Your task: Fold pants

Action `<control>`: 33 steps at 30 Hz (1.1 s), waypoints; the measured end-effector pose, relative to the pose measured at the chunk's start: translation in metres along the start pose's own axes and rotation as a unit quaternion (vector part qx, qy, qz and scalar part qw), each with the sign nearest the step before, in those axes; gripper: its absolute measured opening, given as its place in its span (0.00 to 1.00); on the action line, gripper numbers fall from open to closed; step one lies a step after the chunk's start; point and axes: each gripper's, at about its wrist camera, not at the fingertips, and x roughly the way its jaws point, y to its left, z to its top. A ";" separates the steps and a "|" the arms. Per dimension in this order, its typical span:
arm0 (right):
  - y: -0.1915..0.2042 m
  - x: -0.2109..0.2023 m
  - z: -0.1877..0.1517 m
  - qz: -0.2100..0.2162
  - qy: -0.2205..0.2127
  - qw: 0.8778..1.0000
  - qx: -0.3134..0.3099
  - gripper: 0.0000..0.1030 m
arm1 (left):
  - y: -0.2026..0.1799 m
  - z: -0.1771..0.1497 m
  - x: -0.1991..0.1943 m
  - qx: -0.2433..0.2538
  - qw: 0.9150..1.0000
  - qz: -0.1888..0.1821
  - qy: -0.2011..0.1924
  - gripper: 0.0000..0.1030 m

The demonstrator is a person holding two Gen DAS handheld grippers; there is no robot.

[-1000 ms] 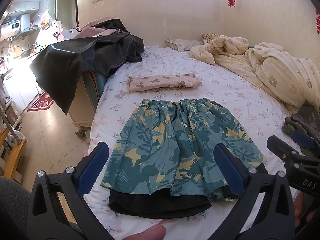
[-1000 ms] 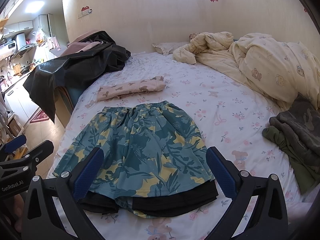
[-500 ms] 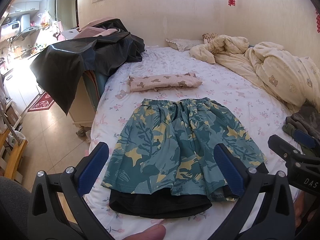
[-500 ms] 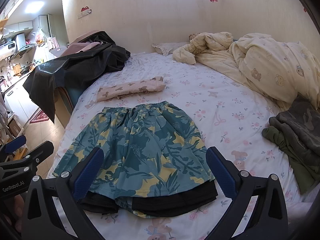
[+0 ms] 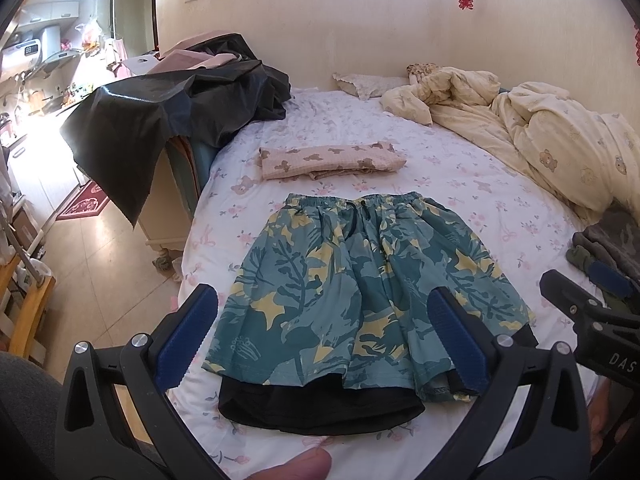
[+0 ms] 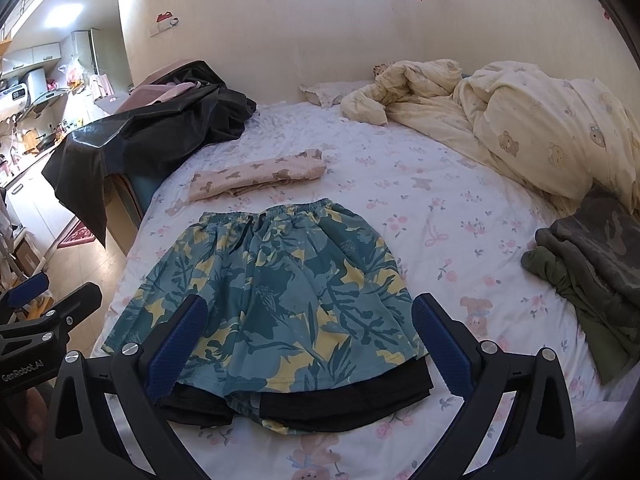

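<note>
Left wrist: leaf-print shorts [image 5: 368, 292] flat.

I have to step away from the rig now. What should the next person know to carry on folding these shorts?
Left gripper: open, empty, held above the near hem.
Right gripper: open, empty, also above the near hem.
Patterned shorts: spread flat on the bed sheet, waistband away from you, black lining showing past the hem.
Already folded: a pink bear-print garment lies beyond the waistband.
Grey-green clothes are heaped at the right.
Done: shorts laid out.
Left: no fold made yet; probably grasp one side and fold it across.
</note>
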 end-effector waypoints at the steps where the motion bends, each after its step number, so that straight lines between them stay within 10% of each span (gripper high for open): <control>1: -0.001 0.001 0.000 0.001 0.002 1.000 0.002 1.00 | -0.002 0.000 0.001 0.000 1.000 0.001 0.001 1.00; 5: -0.020 0.008 -0.003 0.026 0.049 0.996 0.063 1.00 | -0.003 0.000 0.000 0.000 1.000 0.011 0.008 1.00; 13: -0.058 0.049 -0.092 0.134 0.233 0.919 0.289 1.00 | 0.009 -0.005 0.011 -0.014 0.998 0.016 0.059 1.00; 20: -0.080 0.074 -0.144 0.140 0.263 0.853 0.428 0.84 | 0.011 -0.004 0.021 -0.037 0.996 0.002 0.084 1.00; 33: -0.151 0.113 -0.122 0.043 0.184 0.846 0.498 0.80 | 0.011 -0.004 0.026 -0.041 0.995 0.000 0.090 1.00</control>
